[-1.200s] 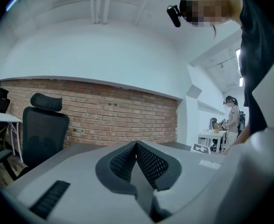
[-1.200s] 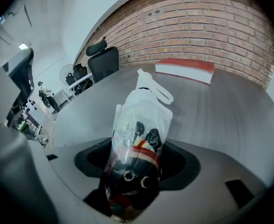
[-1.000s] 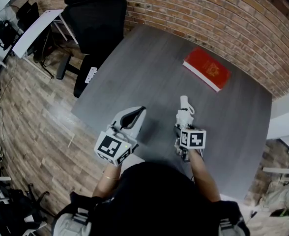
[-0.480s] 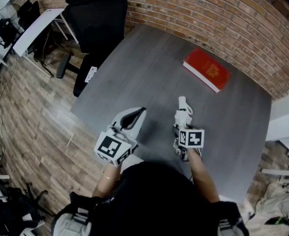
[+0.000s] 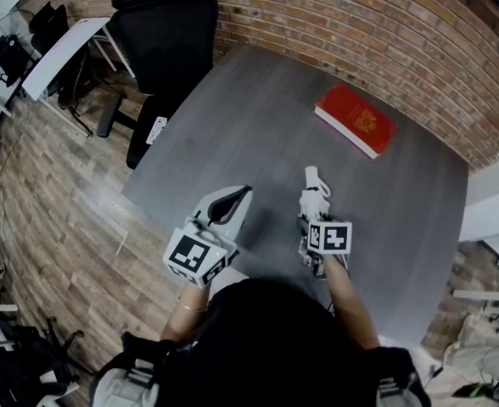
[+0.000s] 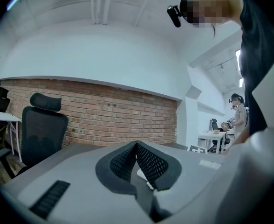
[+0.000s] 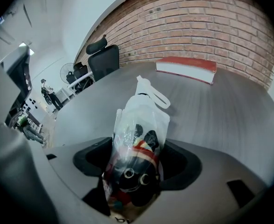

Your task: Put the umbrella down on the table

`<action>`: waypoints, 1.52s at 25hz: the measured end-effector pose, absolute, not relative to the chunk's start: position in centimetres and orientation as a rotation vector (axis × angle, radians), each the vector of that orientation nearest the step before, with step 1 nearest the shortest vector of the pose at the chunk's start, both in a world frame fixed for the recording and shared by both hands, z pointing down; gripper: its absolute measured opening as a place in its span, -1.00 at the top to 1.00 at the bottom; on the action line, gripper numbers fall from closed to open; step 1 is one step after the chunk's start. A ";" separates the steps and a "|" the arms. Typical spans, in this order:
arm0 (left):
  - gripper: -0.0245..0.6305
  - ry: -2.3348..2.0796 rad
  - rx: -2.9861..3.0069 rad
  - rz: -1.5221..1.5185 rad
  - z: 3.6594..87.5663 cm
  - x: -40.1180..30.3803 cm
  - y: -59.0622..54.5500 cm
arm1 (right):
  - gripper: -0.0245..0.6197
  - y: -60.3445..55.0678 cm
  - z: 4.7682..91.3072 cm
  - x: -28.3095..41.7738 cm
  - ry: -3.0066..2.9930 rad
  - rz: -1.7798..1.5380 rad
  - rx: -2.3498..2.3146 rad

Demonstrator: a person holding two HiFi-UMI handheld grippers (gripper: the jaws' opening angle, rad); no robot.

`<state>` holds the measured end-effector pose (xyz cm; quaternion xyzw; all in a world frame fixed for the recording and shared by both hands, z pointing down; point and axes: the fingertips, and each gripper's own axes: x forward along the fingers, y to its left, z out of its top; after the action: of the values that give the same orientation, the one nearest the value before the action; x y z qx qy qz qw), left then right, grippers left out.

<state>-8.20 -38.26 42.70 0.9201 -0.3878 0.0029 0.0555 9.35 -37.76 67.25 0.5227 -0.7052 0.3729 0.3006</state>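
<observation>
R gripper (image 7: 138, 157) tilts down at table (image 5: 258, 125), jaws opening wide. Wrapped umbrella (image 7: 139, 120) sits btwn them and sticks out fwd past the tips, prob. being let go to rest there. L gripper (image 6: 136, 143), beside it, is pinched together, empty, idle.

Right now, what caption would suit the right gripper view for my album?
Right gripper, jaws opening around a plastic-wrapped umbrella, its far end on the grey table.
</observation>
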 end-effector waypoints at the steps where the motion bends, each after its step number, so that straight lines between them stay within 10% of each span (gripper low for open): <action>1: 0.92 -1.175 2.795 0.008 42.7 -8.1 -38.2 | -0.06 -37.8 67.2 9.3 -1.874 0.988 1.388; 18: 0.92 -1.172 2.800 -0.008 42.4 -8.4 -37.7 | -0.06 -38.2 63.7 8.3 -1.957 0.962 1.418; 33: 0.92 -1.151 2.843 -0.026 41.8 -8.0 -37.2 | 0.91 -39.9 49.7 9.4 -2.115 0.432 1.786; 38: 0.92 -1.157 2.837 -0.023 41.9 -8.2 -37.2 | 0.93 -39.4 46.1 9.5 -2.170 0.293 1.882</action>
<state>-8.20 -37.20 41.92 0.9252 -0.3774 -0.0076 0.0390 9.49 -39.45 46.07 0.6466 -0.7455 0.1007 0.1267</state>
